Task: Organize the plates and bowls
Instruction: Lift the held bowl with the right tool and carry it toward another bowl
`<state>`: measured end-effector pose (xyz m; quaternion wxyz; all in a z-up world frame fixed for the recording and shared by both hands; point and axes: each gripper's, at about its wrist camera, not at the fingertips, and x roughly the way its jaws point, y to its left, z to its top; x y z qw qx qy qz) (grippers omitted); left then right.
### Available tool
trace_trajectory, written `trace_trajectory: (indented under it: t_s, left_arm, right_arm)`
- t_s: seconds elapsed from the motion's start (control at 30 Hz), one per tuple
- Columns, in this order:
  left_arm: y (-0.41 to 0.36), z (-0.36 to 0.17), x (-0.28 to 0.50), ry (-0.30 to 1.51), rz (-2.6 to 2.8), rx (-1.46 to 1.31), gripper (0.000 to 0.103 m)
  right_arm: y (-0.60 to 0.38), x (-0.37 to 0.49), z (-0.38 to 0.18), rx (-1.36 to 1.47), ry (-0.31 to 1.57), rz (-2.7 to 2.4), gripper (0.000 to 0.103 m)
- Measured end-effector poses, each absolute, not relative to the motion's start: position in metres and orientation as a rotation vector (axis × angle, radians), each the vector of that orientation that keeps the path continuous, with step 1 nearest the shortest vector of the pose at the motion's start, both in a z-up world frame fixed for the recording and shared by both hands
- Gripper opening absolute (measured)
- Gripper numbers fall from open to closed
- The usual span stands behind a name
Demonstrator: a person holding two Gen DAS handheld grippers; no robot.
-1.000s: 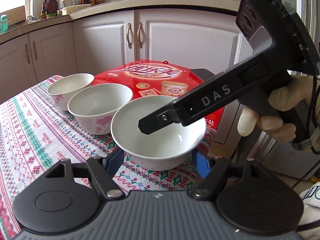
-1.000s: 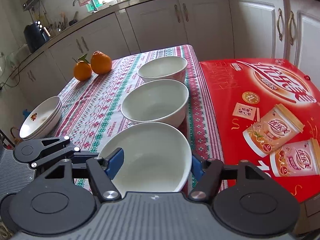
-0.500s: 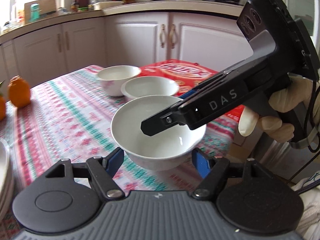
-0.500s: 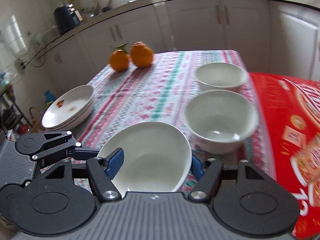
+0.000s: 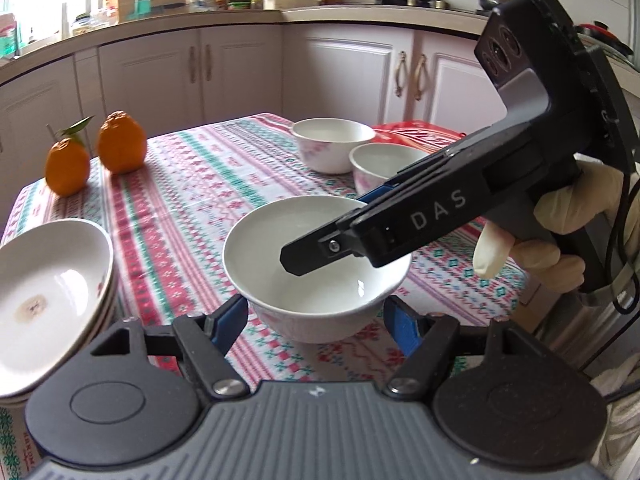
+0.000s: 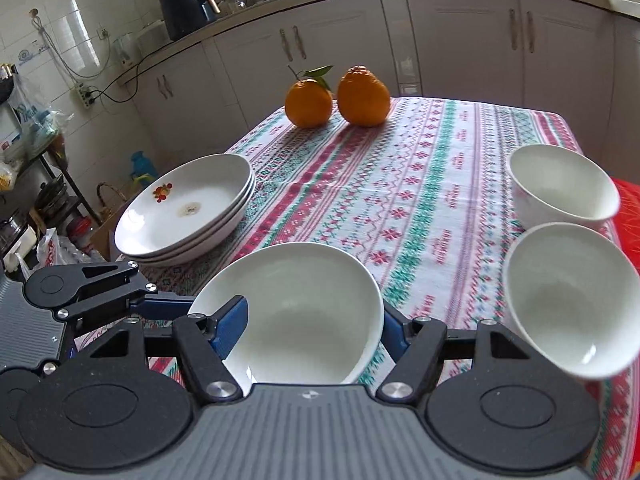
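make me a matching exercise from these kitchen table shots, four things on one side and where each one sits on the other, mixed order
Things
1. held bowl
2. plates
3. oranges
4. two bowls

Places
A. far end of the table
B. stacked at the table's left edge, right wrist view
C. between the right gripper's fingers
D. along the table's right edge, by the red box

Pairs: 1-C, 2-B, 3-A, 4-D
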<state>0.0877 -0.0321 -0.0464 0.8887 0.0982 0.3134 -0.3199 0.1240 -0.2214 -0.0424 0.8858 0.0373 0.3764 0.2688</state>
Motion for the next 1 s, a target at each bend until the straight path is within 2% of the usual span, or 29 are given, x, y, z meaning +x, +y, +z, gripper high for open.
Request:
trace_trajectory:
  t_s: [0.6, 0.73, 0.83, 0.9, 1.0]
  left_arm:
    - [-0.029, -0.052, 0.101, 0.656, -0.637, 0.215, 0.075]
    - [-0.029, -0.053, 0.102, 0.654, -0.633, 0.219, 0.078]
    - [-0.028, -0.053, 0.102, 0.654, -0.635, 0.214, 0.082]
    - [-0.028, -0.053, 0.1, 0.651, -0.629, 0.218, 0.084]
    - [-0.027, -0.052, 0.1, 0.665, -0.621, 0.22, 0.085]
  right_arm:
    - [-0.211, 0.139, -0.048, 0.073, 0.786, 0.564, 0.074]
    - [-0.21, 0.138, -0.048, 0.062, 0.786, 0.565, 0.075]
    - [-0.21, 0.137, -0.048, 0.072, 0.785, 0.574, 0.084]
    - [-0.21, 0.135, -0.047, 0.081, 0.771, 0.572, 0.103]
    - [-0.214, 0.132, -0.042, 0.094, 0.751, 0.579, 0.103]
